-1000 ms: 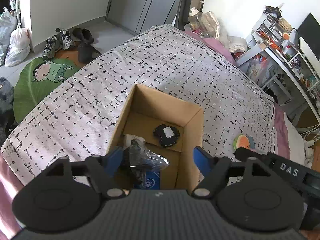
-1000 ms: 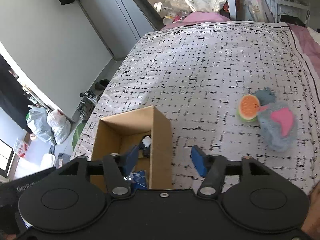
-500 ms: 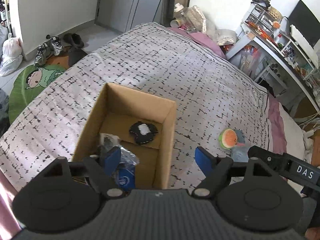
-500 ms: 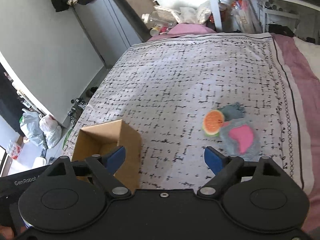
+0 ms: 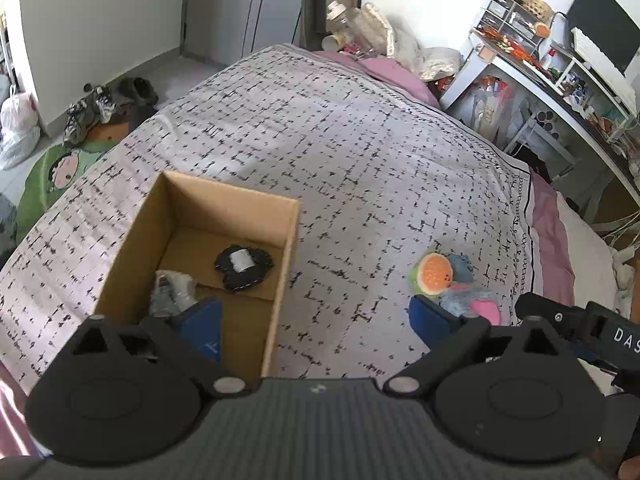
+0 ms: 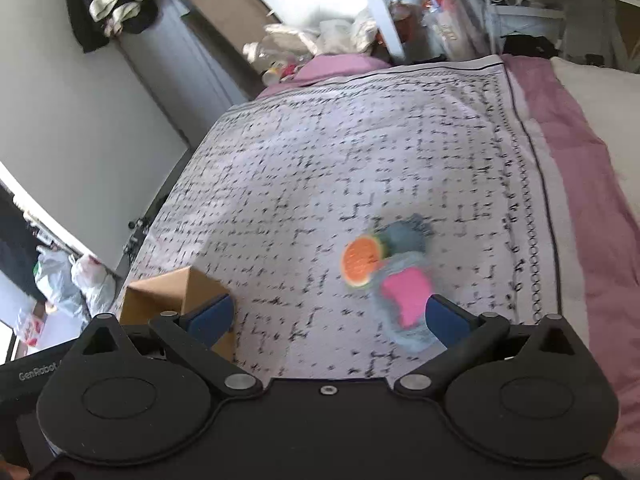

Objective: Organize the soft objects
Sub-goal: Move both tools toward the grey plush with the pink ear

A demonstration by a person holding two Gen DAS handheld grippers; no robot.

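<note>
An open cardboard box point(image 5: 288, 236) stands on the patterned bedspread; it also shows in the right wrist view point(image 6: 160, 300). Inside lie a black soft piece with a white patch point(image 5: 242, 268) and a crumpled clear bag point(image 5: 172, 296). A watermelon-slice plush point(image 5: 434, 274) and a grey-blue plush with a pink patch point(image 5: 476, 300) lie on the bed to the right of the box. In the right wrist view the watermelon plush point(image 6: 360, 262) and the grey-blue plush point(image 6: 404, 300) lie just ahead. My left gripper point(image 5: 314, 320) is open and empty beside the box. My right gripper point(image 6: 328, 318) is open and empty.
The bedspread point(image 5: 340, 140) stretches far ahead. A desk with shelves and clutter point(image 5: 540, 52) stands at the right. Shoes point(image 5: 108, 100) and bags point(image 5: 16, 128) lie on the floor at the left. A pink sheet edge point(image 6: 568, 160) runs along the bed's right side.
Both grippers have swung right, away from the box toward the plush toys. The right gripper's jaws have opened wider. The box has slid leftward in both views.
</note>
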